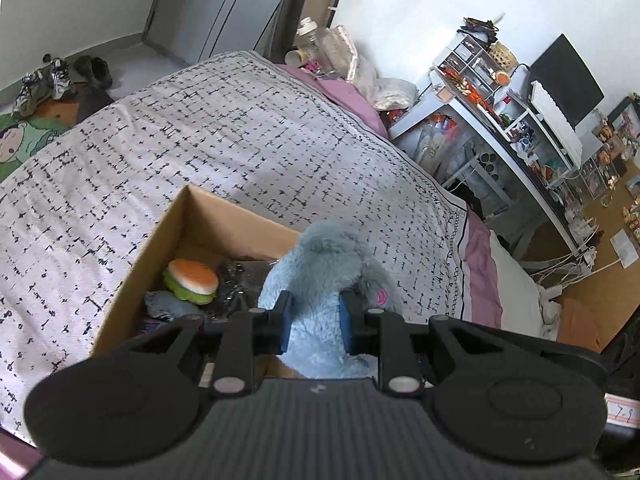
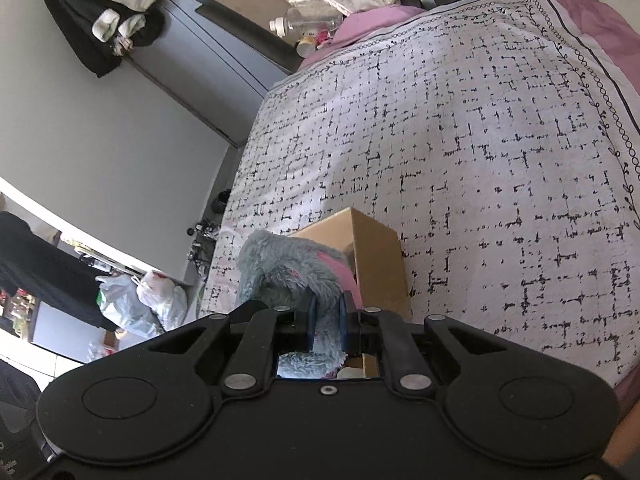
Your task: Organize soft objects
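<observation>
A fluffy light-blue plush toy (image 1: pixel 320 264) with pink ear patches hangs over the right side of a cardboard box (image 1: pixel 176 224) that stands on the bed. My left gripper (image 1: pixel 316 316) is shut on the plush, its blue pads pressing into the fur. In the right wrist view my right gripper (image 2: pixel 326 320) is shut on another part of the same plush toy (image 2: pixel 280 264), in front of the cardboard box (image 2: pixel 376 256). Inside the box lie a soft burger toy (image 1: pixel 192 280), a grey-blue soft item (image 1: pixel 168 306) and something dark and shiny (image 1: pixel 240 280).
The bed is covered by a white blanket (image 1: pixel 200 140) with a black dash pattern over pink sheets. A cluttered white desk (image 1: pixel 500 120) with a monitor stands beyond the bed. Shoes (image 1: pixel 48 84) lie on the floor. Plastic bags (image 2: pixel 140 300) sit on the floor beside the bed.
</observation>
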